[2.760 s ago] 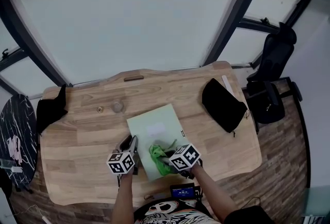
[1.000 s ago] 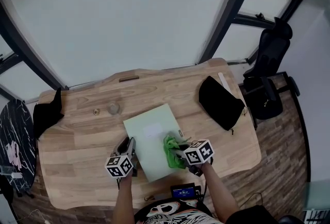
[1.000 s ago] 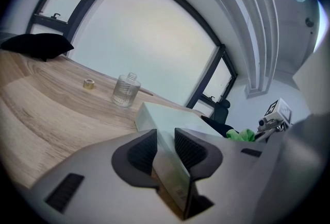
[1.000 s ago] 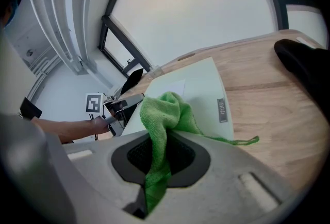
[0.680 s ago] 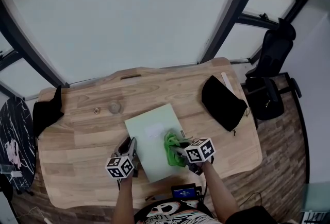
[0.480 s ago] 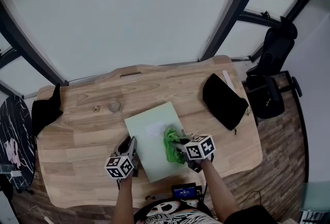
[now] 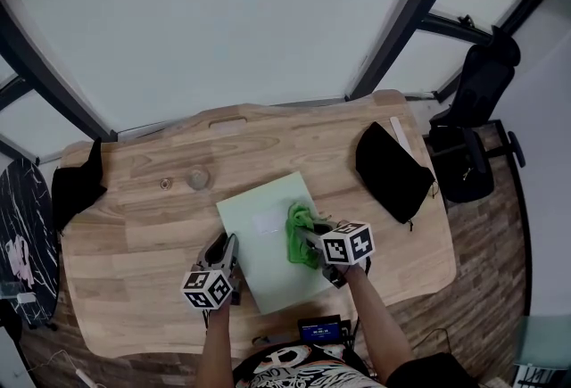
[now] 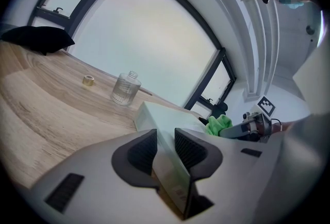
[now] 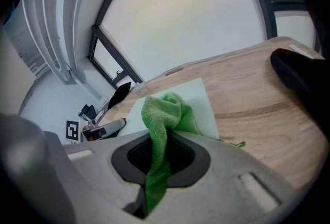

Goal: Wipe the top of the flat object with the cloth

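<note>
A pale green flat box lies at an angle on the wooden table. My left gripper is shut on the box's near left edge, which sits between its jaws. The right gripper is shut on a bright green cloth, and the cloth rests on the right part of the box's top. In the right gripper view the cloth bunches up out of the jaws over the box.
A small glass jar and a tiny ring-like object stand beyond the box at the left. A black pouch lies at the right, and another dark cloth hangs at the table's left edge. An office chair stands beyond the right corner.
My right gripper has carried the cloth from the box's near middle to its right side and then away from me along it. The left gripper has stayed on the box's edge.
</note>
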`<state>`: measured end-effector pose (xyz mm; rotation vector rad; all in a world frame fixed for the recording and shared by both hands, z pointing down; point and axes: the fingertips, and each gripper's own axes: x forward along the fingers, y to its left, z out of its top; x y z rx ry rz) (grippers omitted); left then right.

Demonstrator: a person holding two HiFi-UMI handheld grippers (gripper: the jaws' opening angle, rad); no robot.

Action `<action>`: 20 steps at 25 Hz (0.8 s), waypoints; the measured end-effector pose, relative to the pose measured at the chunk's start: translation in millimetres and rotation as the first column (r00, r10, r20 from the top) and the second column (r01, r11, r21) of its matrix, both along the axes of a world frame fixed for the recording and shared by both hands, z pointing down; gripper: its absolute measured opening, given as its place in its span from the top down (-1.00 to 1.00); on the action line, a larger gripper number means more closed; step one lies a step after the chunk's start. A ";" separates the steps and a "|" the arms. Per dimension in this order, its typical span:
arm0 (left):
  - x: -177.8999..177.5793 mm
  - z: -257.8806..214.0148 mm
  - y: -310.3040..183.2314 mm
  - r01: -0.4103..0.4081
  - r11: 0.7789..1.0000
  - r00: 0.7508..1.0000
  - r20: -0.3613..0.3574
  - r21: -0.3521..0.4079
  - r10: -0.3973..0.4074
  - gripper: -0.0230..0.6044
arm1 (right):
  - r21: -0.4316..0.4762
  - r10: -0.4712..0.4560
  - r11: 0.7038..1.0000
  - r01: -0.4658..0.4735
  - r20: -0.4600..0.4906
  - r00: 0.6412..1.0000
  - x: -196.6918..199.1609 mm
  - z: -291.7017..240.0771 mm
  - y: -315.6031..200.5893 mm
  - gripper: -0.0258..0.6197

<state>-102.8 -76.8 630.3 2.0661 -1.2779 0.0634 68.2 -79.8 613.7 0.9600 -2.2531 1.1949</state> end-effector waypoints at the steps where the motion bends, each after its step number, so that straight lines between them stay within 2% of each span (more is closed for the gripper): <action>1: -0.1 -0.3 0.0 0.000 1.000 1.000 -0.001 0.001 0.000 0.58 | 0.005 0.014 1.000 -0.013 -0.004 1.000 1.4 -0.5 -3.9 0.84; 5: 0.2 -0.8 0.1 -0.006 1.000 1.000 -0.011 0.002 0.006 0.58 | 0.020 0.069 0.997 -0.068 -0.022 0.997 7.7 -1.2 -20.0 0.84; 9: 0.5 -0.7 0.7 -0.002 1.000 1.000 -0.015 0.002 0.002 0.58 | 0.049 0.076 0.996 -0.073 -0.069 0.995 8.5 -1.2 -38.9 0.84; 16: 2.6 -1.6 1.8 0.001 1.000 1.000 -0.024 0.001 -0.001 0.57 | 0.098 0.049 0.995 -0.034 -0.162 0.986 8.1 -5.3 -67.7 0.84; 20: 3.0 -2.2 1.7 0.004 1.000 1.000 -0.028 0.002 -0.004 0.57 | 0.144 0.017 0.989 0.022 -0.265 0.964 6.9 -5.5 -85.3 0.84</action>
